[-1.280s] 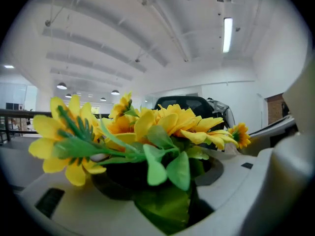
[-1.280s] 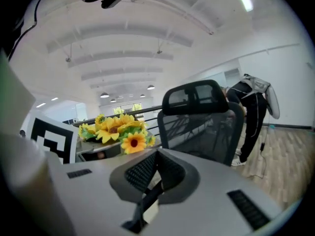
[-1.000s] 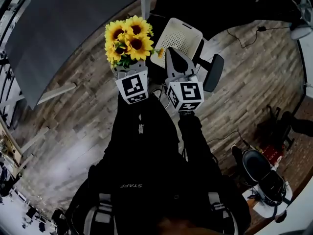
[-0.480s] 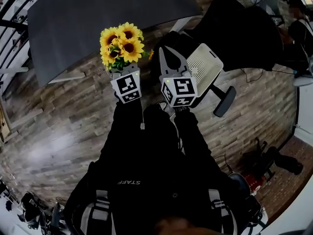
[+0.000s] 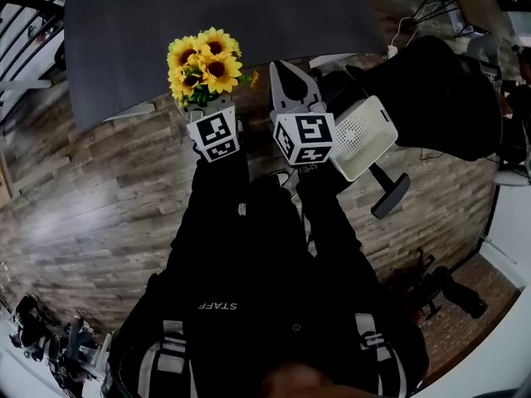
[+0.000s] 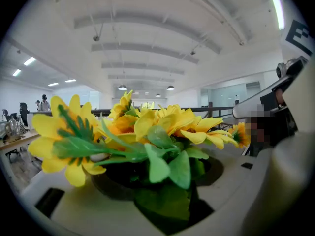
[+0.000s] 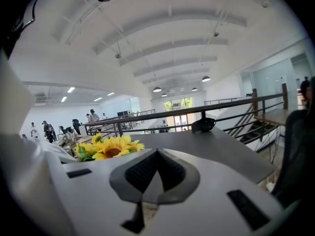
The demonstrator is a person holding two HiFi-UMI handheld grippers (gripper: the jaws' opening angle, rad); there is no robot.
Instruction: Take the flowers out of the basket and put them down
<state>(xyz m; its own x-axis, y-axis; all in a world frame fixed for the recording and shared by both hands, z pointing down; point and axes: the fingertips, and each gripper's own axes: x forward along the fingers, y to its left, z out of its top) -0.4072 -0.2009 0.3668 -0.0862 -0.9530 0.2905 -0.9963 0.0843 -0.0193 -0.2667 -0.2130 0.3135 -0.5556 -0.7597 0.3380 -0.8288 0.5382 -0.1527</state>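
A bunch of yellow sunflowers [image 5: 203,60] with green leaves stands upright in my left gripper [image 5: 207,106], which is shut on its stems. In the left gripper view the flowers [image 6: 152,132] fill the space between the jaws and hide the pads. They are held over the near edge of a dark grey table [image 5: 216,15]. My right gripper [image 5: 286,77] is beside them on the right, shut and holding nothing; its pads [image 7: 142,171] meet at the tip. The white perforated basket [image 5: 365,135] lies just right of the right gripper, tilted with its opening facing up, and nothing shows in it.
A black office chair [image 5: 431,89] with an armrest [image 5: 390,196] stands behind and under the basket. The floor [image 5: 91,197] is wood plank. In the right gripper view a dark object [image 7: 203,125] rests on the table's far side, with a railing behind.
Both grippers and the flowers have come closer to the grey table as the view swung round. The basket and chair now sit to the right of the grippers. Both grippers' jaws look unchanged.
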